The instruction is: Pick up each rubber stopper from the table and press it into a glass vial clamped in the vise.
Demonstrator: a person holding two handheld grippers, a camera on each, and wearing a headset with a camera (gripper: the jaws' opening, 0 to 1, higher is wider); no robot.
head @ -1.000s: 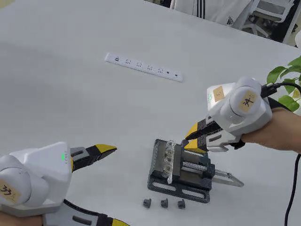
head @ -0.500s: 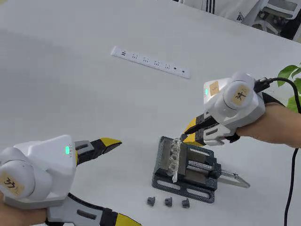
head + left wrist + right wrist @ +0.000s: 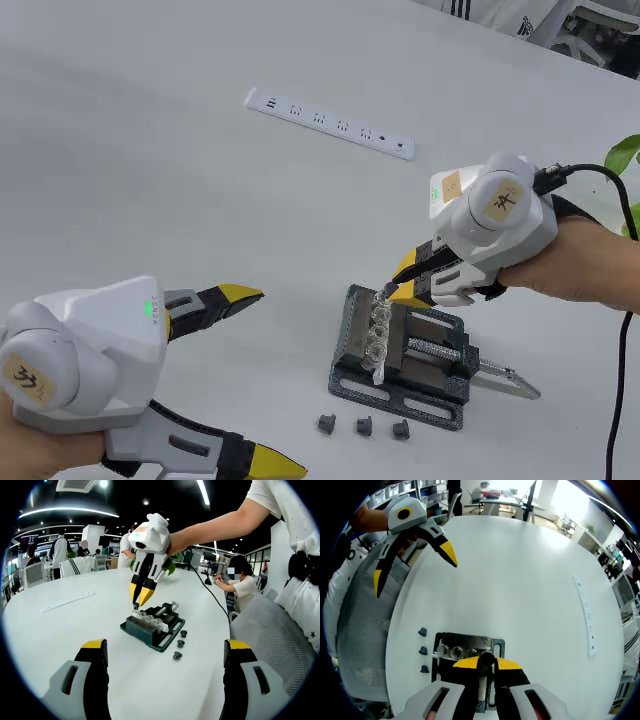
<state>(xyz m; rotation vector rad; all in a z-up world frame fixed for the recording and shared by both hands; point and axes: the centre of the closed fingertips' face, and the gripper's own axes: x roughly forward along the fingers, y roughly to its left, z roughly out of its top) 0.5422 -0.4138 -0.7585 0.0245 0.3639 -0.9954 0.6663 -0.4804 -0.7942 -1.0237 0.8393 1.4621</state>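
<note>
A dark vise (image 3: 420,372) on the white table clamps a row of glass vials (image 3: 377,331). My right gripper (image 3: 391,291) hovers right over the far end of that row, shut on a dark rubber stopper (image 3: 486,658) that sits just above the vials (image 3: 450,652). Three loose stoppers (image 3: 363,426) lie in a line on the table in front of the vise. At the lower left my left gripper (image 3: 265,380) is held wide open with nothing in it, well apart from the vise (image 3: 150,626); its own view looks at the right gripper (image 3: 139,598) above the vials.
A white power strip (image 3: 330,125) lies far back on the table (image 3: 150,180). A black cable (image 3: 622,330) runs from the right gripper down the right side, next to a green plant (image 3: 627,152). Chairs and people are beyond the table.
The right gripper has moved slightly left and down, bringing the stopper over the far end of the vial row. The left gripper stays open in place. The head camera has shifted.
</note>
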